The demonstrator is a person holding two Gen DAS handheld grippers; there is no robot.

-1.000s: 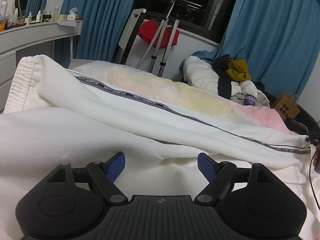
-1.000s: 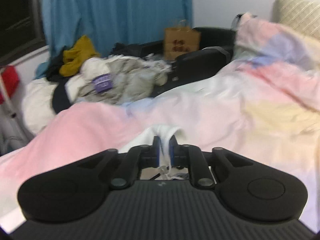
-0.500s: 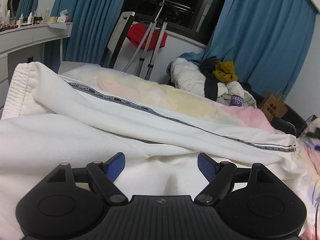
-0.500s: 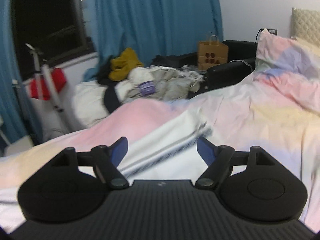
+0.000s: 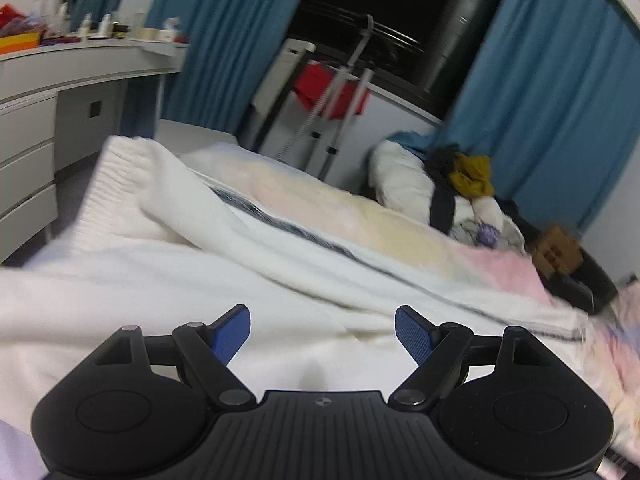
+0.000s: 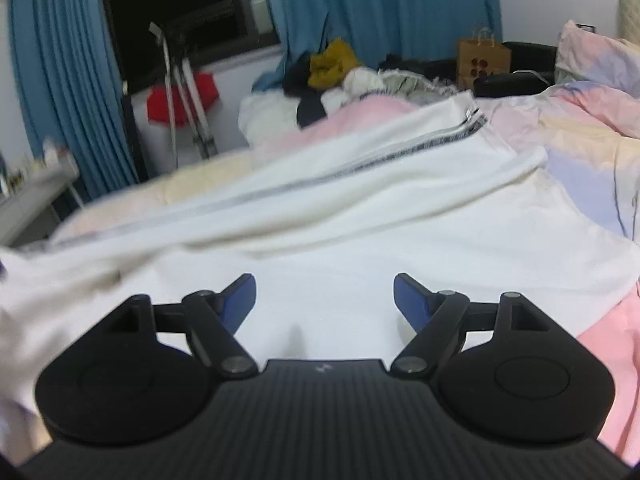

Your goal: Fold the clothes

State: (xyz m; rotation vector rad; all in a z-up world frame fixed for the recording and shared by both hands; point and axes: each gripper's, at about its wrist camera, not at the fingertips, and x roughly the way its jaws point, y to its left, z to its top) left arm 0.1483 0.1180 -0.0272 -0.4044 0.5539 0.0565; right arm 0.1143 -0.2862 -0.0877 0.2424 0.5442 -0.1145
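White trousers with a dark side stripe (image 5: pixel 280 256) lie spread across the bed, one leg folded over the other, the ribbed waistband (image 5: pixel 116 184) at the left end. In the right wrist view the same trousers (image 6: pixel 360 216) run from the lower left to the cuff (image 6: pixel 468 116) at the upper right. My left gripper (image 5: pixel 322 330) is open and empty, just above the white cloth. My right gripper (image 6: pixel 324 300) is open and empty, low over the cloth.
The bed has a pastel pink and yellow cover (image 6: pixel 580 136). A heap of clothes (image 5: pixel 468 196) lies beyond the bed by blue curtains (image 6: pixel 68 80). A white dresser (image 5: pixel 48 120) stands at the left. A brown paper bag (image 6: pixel 484 60) and a black case (image 6: pixel 516 82) sit at the far right.
My right gripper let go of the trouser cuff, opened and drew back over the trousers. My left gripper stayed open and shifted slightly toward the waistband end.
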